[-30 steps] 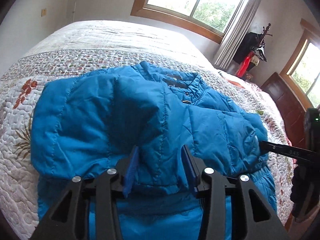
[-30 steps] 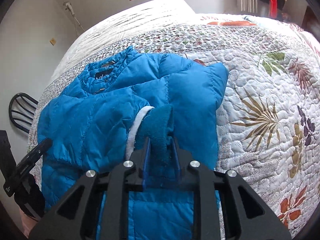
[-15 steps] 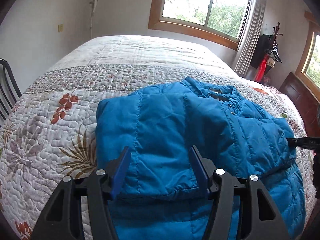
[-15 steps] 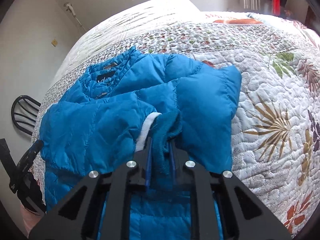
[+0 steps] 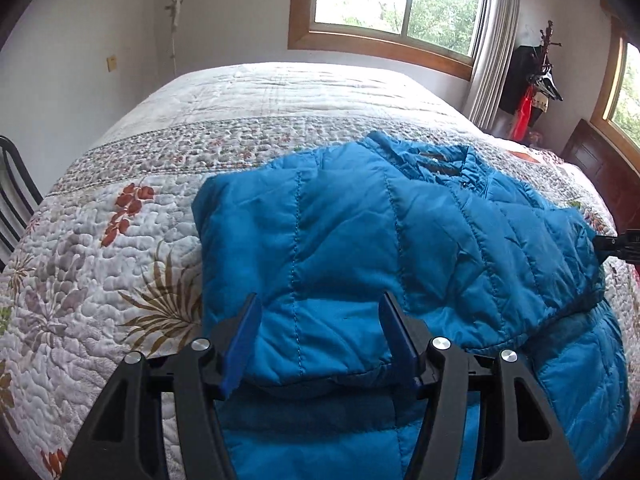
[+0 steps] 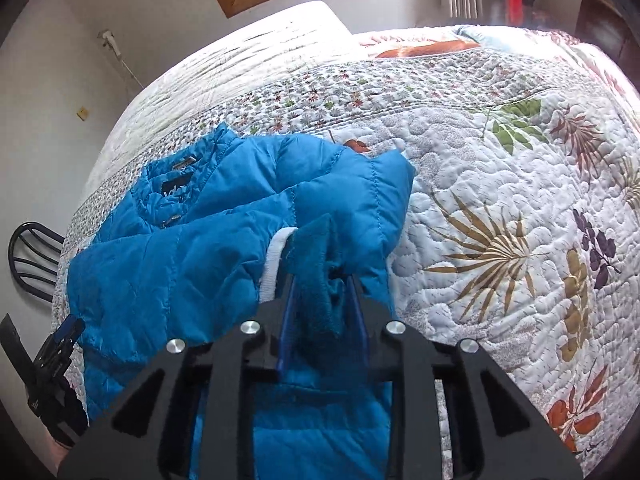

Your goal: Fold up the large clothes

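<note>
A blue puffer jacket lies on the quilted bed, collar toward the far side and both sleeves folded in over the front. My left gripper hangs open over the near end of the left sleeve, its blue fingers well apart and gripping nothing. In the right wrist view my right gripper is shut on the jacket's right cuff, a teal fleece end with a white ribbed edge, held over the jacket. The right gripper's tip shows at the jacket's right edge.
The floral quilt stretches bare to the right of the jacket. A black chair stands at the bed's left side. There is a dark wooden headboard at the right and a coat stand by the window. The left gripper is at the jacket's left edge.
My left gripper has opened wider and shifted left and back, so the jacket sits further right in its view. The right gripper stays clamped on the cuff, moving only slightly.
</note>
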### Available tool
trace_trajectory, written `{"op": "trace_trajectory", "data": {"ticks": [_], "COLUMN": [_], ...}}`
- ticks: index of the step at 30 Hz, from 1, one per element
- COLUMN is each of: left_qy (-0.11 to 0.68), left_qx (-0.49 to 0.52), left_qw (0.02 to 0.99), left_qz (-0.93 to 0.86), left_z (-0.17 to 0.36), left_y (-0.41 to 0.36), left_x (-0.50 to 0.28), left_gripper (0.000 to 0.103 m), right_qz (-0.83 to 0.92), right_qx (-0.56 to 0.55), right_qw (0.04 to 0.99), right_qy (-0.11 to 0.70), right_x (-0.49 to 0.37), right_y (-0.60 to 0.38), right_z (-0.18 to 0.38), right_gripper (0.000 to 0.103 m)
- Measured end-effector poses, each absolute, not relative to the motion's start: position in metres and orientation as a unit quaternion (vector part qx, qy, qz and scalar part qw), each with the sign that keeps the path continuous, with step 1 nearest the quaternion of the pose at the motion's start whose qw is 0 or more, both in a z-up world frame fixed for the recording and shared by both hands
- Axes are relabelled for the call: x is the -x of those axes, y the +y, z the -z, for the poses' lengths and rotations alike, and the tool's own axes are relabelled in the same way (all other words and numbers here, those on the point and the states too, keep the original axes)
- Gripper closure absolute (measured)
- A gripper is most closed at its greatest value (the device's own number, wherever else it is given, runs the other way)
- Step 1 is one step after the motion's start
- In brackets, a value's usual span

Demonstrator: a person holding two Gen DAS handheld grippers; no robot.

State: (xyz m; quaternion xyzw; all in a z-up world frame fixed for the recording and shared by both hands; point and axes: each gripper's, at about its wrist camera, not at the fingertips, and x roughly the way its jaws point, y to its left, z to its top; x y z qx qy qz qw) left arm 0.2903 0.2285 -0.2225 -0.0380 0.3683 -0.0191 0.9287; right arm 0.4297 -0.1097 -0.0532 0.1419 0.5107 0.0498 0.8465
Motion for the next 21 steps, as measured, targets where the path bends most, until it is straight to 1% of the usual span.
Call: {"op": "trace_trajectory", "data": {"ticks": [5, 9, 14, 21], "left_qy": [0.336, 0.327, 0.332, 0.351], "left_qx": [0.046, 0.04, 0.024, 0.021], "left_qw": [0.941, 0.944, 0.943, 0.936], "left_qz": [0.007, 0.006, 0.012, 0.007], "left_z": [0.196, 0.19, 0.2, 0.222], "left_y": [0.209, 0.182, 0.162, 0.162], "left_x": [-0.28, -0.282, -0.291, -0.302], "left_gripper": [0.041, 0.041, 0.041, 0.041], "right_qz": [-0.082, -0.125, -0.129, -0.114], "right_qx": [-0.129, -0.106, -0.061, -0.061], "right_qw": [0.852, 0.843, 0.835, 0.823], "right_qy": [0.5, 0.513, 0.532, 0.553], "right_x": [-0.416, -0.412, -0.415, -0.422], "right_y": [-0.084, -0.046, -0.01, -0.007], "right_z": [0.03, 0.032, 0.053, 0.081], "right_gripper": [0.077, 0.077, 0.077, 0.08]}}
